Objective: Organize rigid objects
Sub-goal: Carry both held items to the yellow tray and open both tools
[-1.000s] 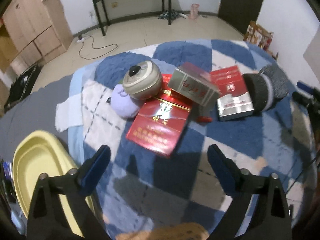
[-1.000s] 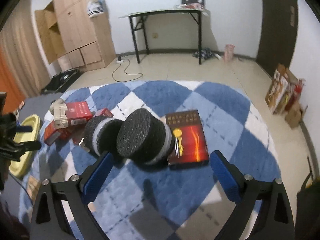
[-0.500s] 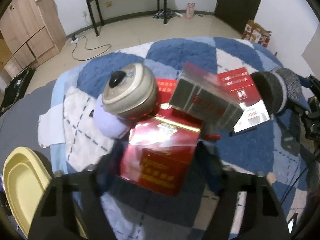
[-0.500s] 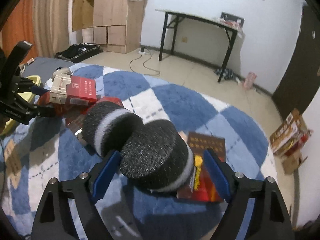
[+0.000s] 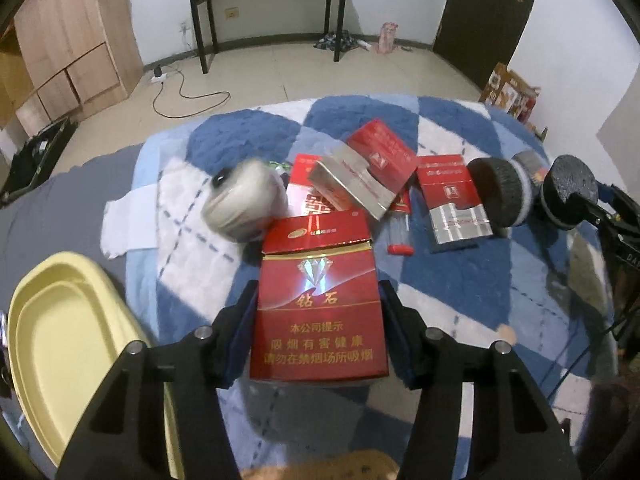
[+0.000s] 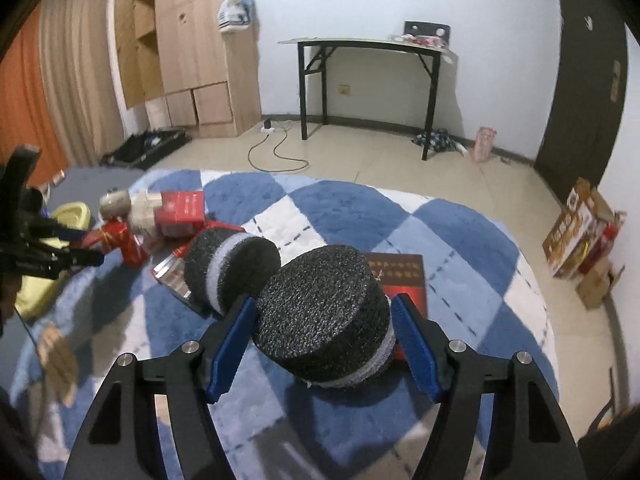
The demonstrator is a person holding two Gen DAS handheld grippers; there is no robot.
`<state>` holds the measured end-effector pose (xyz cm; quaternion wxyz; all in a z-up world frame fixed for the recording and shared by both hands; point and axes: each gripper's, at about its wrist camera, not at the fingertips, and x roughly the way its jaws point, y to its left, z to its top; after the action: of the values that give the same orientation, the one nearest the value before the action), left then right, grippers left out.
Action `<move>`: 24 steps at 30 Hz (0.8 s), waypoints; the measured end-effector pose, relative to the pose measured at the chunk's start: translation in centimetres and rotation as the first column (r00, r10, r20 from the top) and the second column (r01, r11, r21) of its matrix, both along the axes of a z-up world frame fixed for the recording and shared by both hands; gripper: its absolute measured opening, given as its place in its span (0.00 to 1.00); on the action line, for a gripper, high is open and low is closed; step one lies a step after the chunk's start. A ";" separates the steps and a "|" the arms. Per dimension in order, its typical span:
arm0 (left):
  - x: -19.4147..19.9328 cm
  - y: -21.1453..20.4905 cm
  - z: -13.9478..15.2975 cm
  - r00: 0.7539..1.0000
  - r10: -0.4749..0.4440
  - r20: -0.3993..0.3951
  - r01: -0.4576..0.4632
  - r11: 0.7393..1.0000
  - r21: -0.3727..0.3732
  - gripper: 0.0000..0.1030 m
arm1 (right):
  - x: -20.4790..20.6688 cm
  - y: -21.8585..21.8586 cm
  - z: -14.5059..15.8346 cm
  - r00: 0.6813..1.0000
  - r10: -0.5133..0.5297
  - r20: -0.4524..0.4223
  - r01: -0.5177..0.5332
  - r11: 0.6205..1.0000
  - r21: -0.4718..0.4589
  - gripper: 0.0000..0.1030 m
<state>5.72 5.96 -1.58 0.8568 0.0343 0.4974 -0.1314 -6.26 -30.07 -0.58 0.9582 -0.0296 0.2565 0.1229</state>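
Blue-and-white checked rug [image 5: 460,280] carries the clutter; yellow tray [image 5: 60,340] sits at its left edge; left gripper [image 5: 318,328] is clamped on both sides of a red carton [image 5: 318,312], raised over the rug; right gripper [image 6: 324,332] has both pads against a black foam disc [image 6: 320,316]; second disc [image 6: 228,268] lies just beside it.

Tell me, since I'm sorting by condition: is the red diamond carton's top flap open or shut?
Open. In the left claw, the red diamond carton has its flap lifted, with a gap at the hinge line.
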 end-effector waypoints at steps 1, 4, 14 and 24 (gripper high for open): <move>-0.5 0.3 0.6 1.000 0.002 0.016 -0.002 1.000 0.008 0.57 | -0.6 -0.1 0.4 1.000 -0.003 0.007 0.003 1.000 0.007 0.67; -1.6 1.4 2.3 0.999 0.020 0.049 -0.020 1.000 -0.006 0.56 | -2.4 0.2 1.9 0.999 0.015 0.035 -0.016 1.000 0.021 0.67; -4.5 8.1 6.9 0.982 0.147 0.119 -0.135 0.985 -0.105 0.56 | -5.1 4.7 3.4 0.991 0.125 0.047 -0.127 0.991 0.039 0.67; -5.3 18.8 8.5 0.915 0.368 0.165 -0.362 0.930 -0.067 0.56 | -4.3 19.9 6.7 0.893 0.441 0.091 -0.449 0.889 0.093 0.67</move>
<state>0.37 24.76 6.89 0.9070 -0.0625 0.4157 0.0254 -10.60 -10.12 6.16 0.9128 -0.0382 0.2034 0.3521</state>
